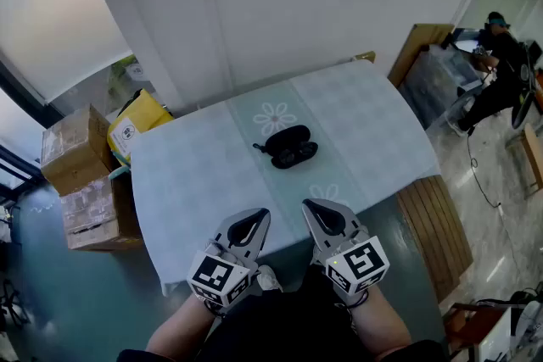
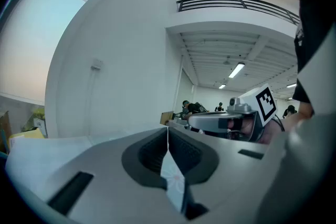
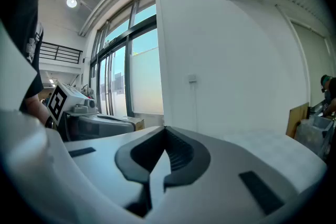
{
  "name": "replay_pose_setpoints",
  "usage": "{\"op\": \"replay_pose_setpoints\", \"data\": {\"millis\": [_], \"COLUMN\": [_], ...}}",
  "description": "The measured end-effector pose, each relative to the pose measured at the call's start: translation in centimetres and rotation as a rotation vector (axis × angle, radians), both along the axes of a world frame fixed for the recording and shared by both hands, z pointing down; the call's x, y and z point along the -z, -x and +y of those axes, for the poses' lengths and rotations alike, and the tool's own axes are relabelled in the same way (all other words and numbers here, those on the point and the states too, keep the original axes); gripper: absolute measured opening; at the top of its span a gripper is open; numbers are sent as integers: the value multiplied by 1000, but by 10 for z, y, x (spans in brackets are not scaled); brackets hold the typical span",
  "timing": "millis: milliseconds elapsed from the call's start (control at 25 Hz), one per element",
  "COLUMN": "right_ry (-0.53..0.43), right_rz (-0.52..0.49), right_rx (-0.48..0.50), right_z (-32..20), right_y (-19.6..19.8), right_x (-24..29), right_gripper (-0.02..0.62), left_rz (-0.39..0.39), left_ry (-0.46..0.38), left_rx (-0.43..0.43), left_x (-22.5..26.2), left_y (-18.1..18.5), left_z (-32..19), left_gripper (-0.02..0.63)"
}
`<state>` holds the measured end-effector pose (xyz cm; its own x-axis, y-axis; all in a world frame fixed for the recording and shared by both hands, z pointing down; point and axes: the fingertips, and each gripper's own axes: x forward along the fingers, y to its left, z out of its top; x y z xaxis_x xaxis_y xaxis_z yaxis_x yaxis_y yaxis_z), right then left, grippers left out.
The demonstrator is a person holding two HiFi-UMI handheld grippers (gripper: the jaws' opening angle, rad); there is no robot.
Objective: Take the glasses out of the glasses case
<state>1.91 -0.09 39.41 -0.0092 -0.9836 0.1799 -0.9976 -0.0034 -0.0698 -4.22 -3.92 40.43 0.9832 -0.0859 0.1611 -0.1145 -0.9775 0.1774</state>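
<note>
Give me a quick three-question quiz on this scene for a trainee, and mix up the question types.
1. True or false: the left gripper is holding the glasses case.
2. Multiple choice: the fingers of the right gripper are A) wide apart, B) closed together with nothing between them, C) closed on the glasses.
3. Fill in: the glasses case lies near the middle of the ____, well ahead of both grippers.

Key: 1 false; 2 B; 3 table.
</note>
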Motion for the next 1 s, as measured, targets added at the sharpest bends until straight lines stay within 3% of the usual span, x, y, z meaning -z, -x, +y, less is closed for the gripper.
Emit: {"op": "replay_pose_setpoints", "data": {"millis": [1000], "right_ry": [12], "right_rz": [9], "right_rx": [19], "right_z": [0], "right_y": [2], "right_x": [-1], "right_gripper": [23], "left_rz": [-9], "left_ry": [-31], "left_rx": [-16], "left_x": [-2], "left_y": [7], "left_z": [9], "left_gripper": [31]}}
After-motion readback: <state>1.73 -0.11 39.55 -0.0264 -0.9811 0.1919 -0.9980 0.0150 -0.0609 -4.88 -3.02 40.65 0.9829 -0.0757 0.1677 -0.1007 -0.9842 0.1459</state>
